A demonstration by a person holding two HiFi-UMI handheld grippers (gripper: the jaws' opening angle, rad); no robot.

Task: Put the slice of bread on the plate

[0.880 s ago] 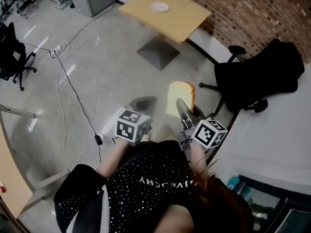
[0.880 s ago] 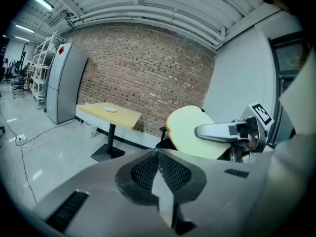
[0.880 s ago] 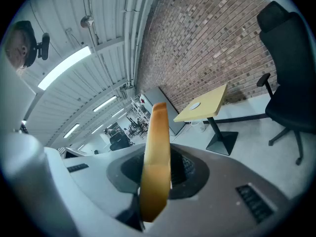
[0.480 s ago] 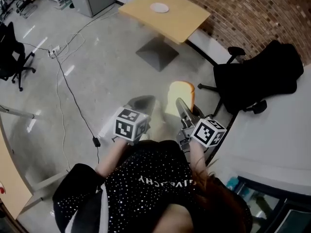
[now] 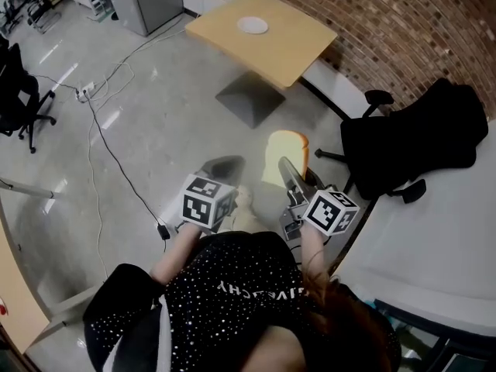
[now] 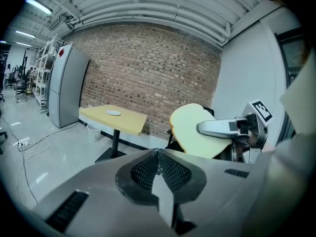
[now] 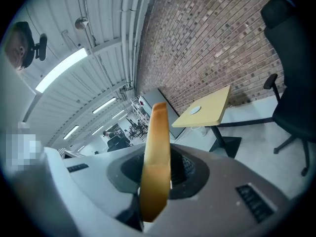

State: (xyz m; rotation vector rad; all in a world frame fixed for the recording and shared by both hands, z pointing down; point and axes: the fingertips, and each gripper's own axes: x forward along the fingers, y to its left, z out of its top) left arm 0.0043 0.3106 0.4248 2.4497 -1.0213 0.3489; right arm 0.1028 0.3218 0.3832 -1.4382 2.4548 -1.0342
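Your right gripper [image 5: 288, 177] pinches the slice of bread [image 5: 283, 149] upright at mid-frame, well apart from the plate [image 5: 253, 25] at top centre; it looks light, soft and crushable, so grip its edge gently, while your left gripper [image 5: 223, 167] is pressed together, empty.

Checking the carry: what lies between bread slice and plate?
Head view: from the bread slice, only grey floor and the table's base before the plate.
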